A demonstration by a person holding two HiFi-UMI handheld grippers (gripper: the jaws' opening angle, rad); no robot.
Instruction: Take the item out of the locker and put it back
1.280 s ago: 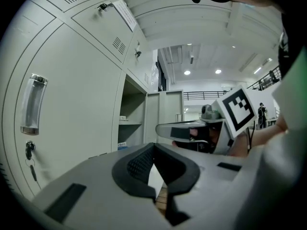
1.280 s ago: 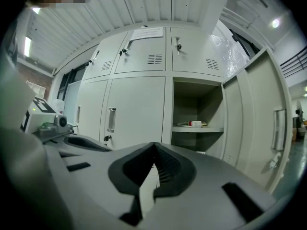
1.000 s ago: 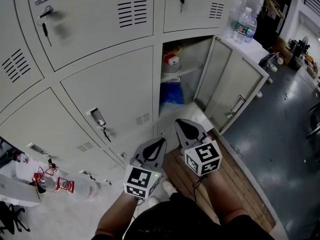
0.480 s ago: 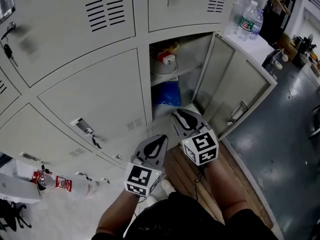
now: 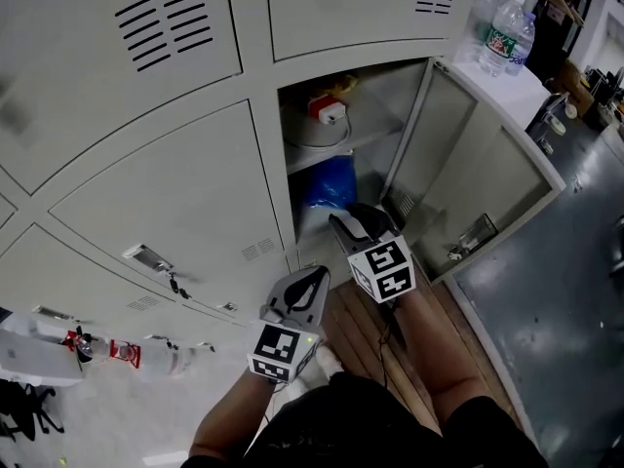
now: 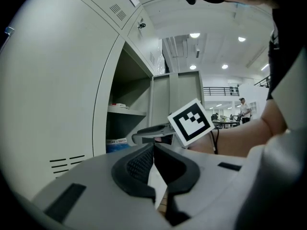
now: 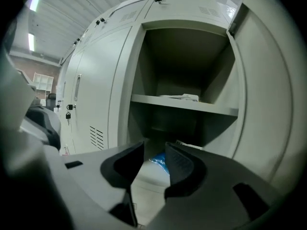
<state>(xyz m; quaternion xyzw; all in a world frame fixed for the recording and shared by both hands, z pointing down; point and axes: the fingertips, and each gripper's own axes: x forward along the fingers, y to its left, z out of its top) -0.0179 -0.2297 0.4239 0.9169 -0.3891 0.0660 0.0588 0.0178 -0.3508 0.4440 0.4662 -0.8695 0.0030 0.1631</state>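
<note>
1. The right gripper [image 7: 154,150] is hanging released, its fingers [image 7: 182,164] apart after just opening, and nothing is caught between them.
2. Straight ahead of those fingertips, through the gap, a blue bag [image 7: 160,160] is showing. It is lying in the lower part of the open locker [image 5: 292,178], just beyond the tips and apart from them.
3. Above the fingertips, the shelf [image 7: 184,104] is carrying something pale and flat. From the head view a red-and-white box [image 5: 330,112] is sitting up there over a white round thing [image 5: 314,132].
4. To the right of that gripper, the locker door [image 5: 478,178] is standing swung wide open.
5. The left gripper [image 6: 153,147] is clenched, its two fingers meeting at the tips with nothing in them.
6. It is hovering back from the locker, nearer the person than the right one, over the wooden boards [image 5: 343,322] of the floor.
7. Ahead and to the right of its tips, the right gripper's marker cube [image 6: 190,121] is filling the view.
8. Far to its left, a clear bottle with a red label [image 5: 122,352] is lying on the floor.
9. Well beyond the right fingertips, water bottles [image 5: 507,37] are standing on a white top.
</note>
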